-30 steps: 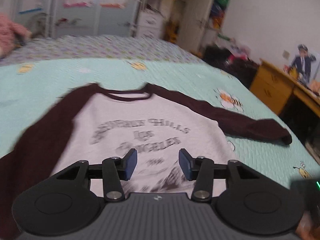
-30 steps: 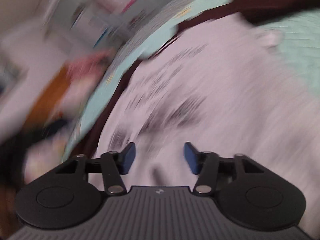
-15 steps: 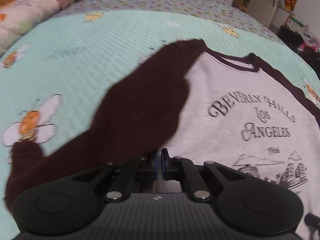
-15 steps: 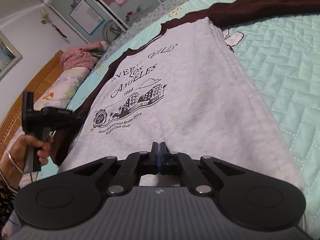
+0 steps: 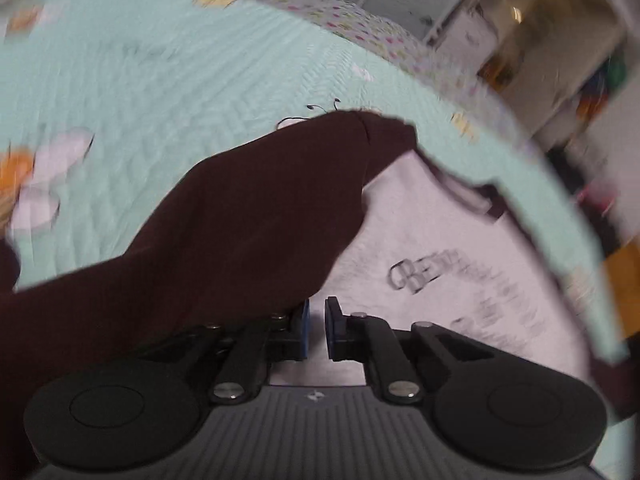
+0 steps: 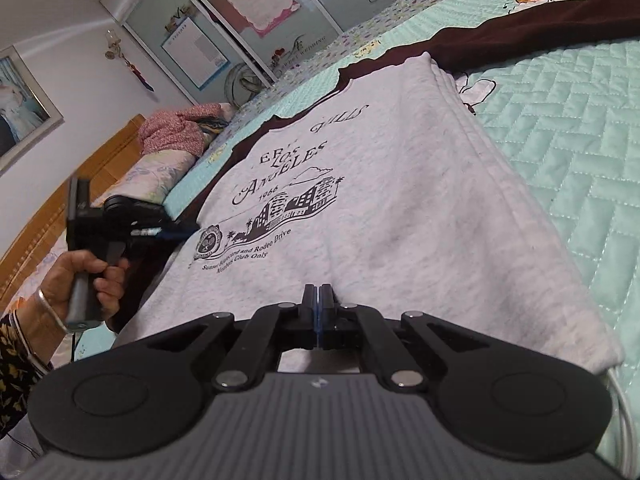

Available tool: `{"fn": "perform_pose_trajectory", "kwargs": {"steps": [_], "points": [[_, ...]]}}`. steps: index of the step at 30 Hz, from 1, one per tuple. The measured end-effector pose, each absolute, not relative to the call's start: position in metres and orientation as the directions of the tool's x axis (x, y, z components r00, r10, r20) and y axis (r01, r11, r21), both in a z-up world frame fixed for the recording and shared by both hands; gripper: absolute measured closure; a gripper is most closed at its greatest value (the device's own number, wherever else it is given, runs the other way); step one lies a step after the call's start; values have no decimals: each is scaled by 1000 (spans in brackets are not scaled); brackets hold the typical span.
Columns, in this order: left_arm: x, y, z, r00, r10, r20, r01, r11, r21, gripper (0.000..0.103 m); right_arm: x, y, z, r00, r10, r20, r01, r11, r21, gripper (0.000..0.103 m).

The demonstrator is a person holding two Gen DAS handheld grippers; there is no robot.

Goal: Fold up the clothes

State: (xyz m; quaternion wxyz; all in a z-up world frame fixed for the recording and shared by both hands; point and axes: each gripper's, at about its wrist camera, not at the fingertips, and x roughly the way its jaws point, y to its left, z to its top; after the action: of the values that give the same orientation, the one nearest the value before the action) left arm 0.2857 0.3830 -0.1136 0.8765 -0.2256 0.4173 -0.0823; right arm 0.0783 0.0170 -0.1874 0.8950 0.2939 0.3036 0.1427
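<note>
With shirt (image 6: 400, 208) flat on the bed (image 6: 560, 140), right gripper (image 6: 319, 300) shut at its near hem, left gripper (image 5: 316, 320) narrow, opening, nothing clearly between, beside the left sleeve (image 5: 240, 220): lay sleeve squarely across chest, smoothing wrinkles.

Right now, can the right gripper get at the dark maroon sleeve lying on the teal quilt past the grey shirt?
Probably yes: the dark maroon sleeve lies uncovered, but the right gripper is shut at the shirt's hem.
</note>
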Motion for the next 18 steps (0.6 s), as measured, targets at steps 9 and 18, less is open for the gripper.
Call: {"fn": "perform_pose_trajectory", "kwargs": {"steps": [9, 18], "points": [[248, 409, -125, 626, -412, -662, -137, 777, -614, 80, 78, 15, -190, 778, 446, -443, -81, 769, 634, 103], [278, 410, -122, 714, -248, -655, -249, 784, -568, 93, 76, 16, -190, 780, 448, -436, -86, 767, 635, 103]]}}
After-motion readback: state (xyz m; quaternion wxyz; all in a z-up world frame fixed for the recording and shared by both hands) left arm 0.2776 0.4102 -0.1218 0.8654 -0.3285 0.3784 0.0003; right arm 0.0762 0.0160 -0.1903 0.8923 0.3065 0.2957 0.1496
